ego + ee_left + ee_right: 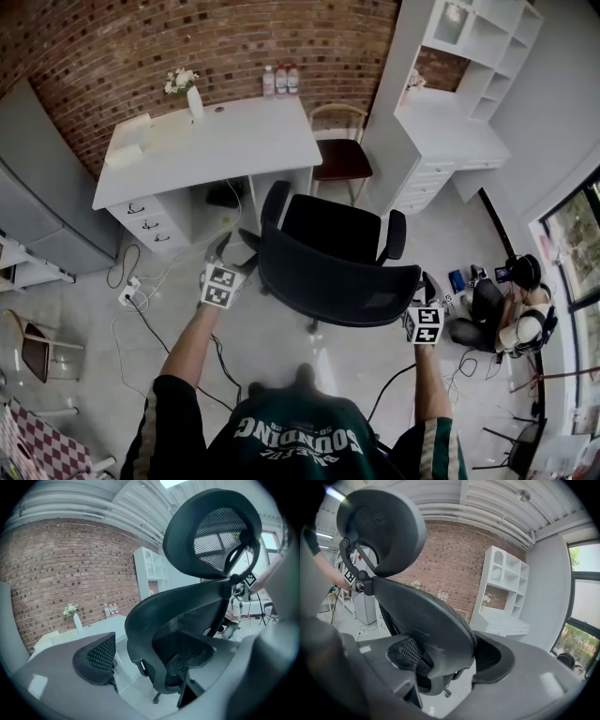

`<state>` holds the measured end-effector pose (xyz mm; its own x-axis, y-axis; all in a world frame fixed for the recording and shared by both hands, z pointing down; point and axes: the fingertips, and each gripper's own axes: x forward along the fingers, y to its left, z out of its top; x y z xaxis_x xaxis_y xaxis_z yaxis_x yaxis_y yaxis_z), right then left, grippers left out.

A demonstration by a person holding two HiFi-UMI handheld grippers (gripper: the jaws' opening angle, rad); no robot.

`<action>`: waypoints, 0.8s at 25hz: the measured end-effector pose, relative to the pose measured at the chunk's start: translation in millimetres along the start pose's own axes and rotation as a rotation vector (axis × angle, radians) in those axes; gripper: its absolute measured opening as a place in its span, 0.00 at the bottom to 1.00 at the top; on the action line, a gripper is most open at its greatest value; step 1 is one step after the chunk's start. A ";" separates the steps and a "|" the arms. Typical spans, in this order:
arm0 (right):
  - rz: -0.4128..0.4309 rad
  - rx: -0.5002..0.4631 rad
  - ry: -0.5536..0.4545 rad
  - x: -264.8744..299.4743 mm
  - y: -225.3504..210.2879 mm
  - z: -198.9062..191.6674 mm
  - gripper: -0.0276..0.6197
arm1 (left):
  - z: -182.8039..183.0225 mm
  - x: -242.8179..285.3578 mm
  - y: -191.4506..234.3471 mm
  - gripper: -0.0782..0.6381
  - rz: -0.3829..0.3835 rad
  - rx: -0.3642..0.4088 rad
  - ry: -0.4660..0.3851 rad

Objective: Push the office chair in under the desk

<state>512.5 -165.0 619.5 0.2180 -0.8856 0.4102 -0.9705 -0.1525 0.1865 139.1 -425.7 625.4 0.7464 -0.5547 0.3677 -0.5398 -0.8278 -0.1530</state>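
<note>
left claw point(146, 660) spread at left edge of office chair point(337, 272), right claw point(449, 656) spread astride its right edge

The pale grey floor point(441, 234) carried a black mesh office chair point(328, 253) just ahead of the left gripper point(234, 248) and the right gripper point(427, 286). A white power strip point(129, 295) lay to the left gripper's left. Beyond the chair stood a white desk with drawers point(234, 141). On its top, well ahead of the left gripper, stood a white vase of flowers point(194, 101) and some small bottles point(281, 81).

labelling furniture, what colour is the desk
White desk, clearest in the head view.
</note>
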 end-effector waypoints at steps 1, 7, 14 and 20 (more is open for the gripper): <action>0.007 0.008 -0.002 0.4 -2.2 -0.2 0.51 | 1.9 2.8 -2.0 0.67 -0.006 0.000 0.004; 0.032 0.148 -0.035 4.3 -17.9 -5.1 0.54 | 4.5 22.3 -5.6 0.67 -0.031 -0.031 -0.008; 0.040 0.177 -0.031 5.0 -23.7 -11.3 0.54 | 8.7 20.0 -9.1 0.49 -0.023 -0.054 -0.004; 0.037 0.188 -0.023 -0.4 -22.8 -8.1 0.53 | 5.8 14.6 -11.3 0.48 0.007 -0.072 -0.004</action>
<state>535.4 -157.6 622.3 0.1819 -0.9015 0.3927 -0.9804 -0.1972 0.0013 158.4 -424.9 627.2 0.7439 -0.5610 0.3633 -0.5714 -0.8158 -0.0896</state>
